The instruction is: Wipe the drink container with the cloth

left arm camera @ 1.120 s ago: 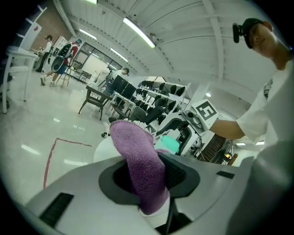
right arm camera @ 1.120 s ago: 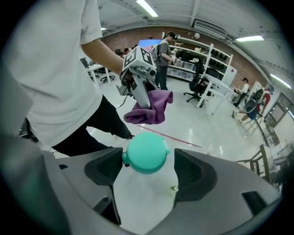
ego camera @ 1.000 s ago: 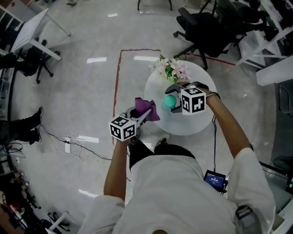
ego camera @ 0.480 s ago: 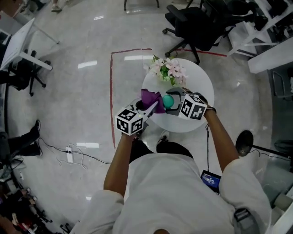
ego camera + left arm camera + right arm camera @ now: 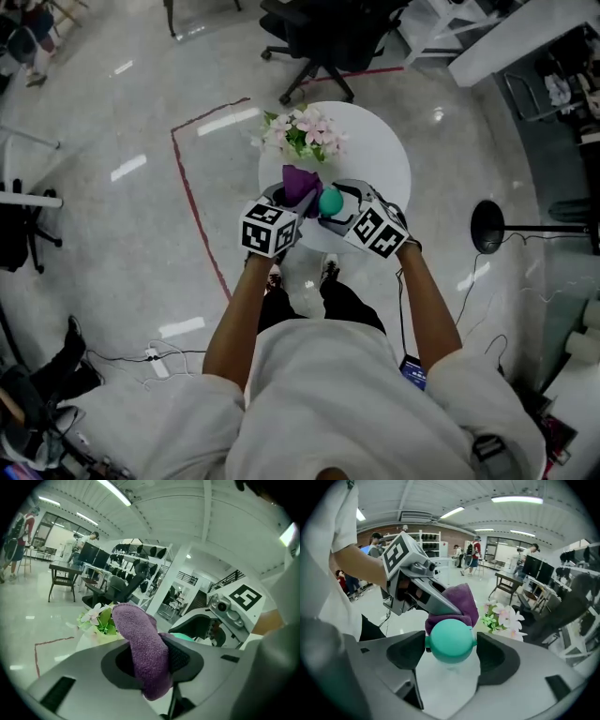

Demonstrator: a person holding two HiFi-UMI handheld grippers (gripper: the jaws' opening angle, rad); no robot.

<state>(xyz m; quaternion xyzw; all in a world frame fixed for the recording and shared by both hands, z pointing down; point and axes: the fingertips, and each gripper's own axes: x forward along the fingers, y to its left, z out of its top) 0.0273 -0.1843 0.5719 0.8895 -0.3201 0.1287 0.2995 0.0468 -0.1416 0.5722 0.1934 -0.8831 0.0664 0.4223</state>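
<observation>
My left gripper (image 5: 154,667) has its jaws closed tight on the purple cloth (image 5: 140,637), which stands up out of them. My right gripper (image 5: 451,657) has its jaws wide, clasping the teal-lidded drink container (image 5: 451,639). Both forearms reach forward and converge over the near edge of the round white table (image 5: 380,169), by the flowers (image 5: 302,133). A second ago cloth and container were apart; now the cloth lies against the lid.
</observation>
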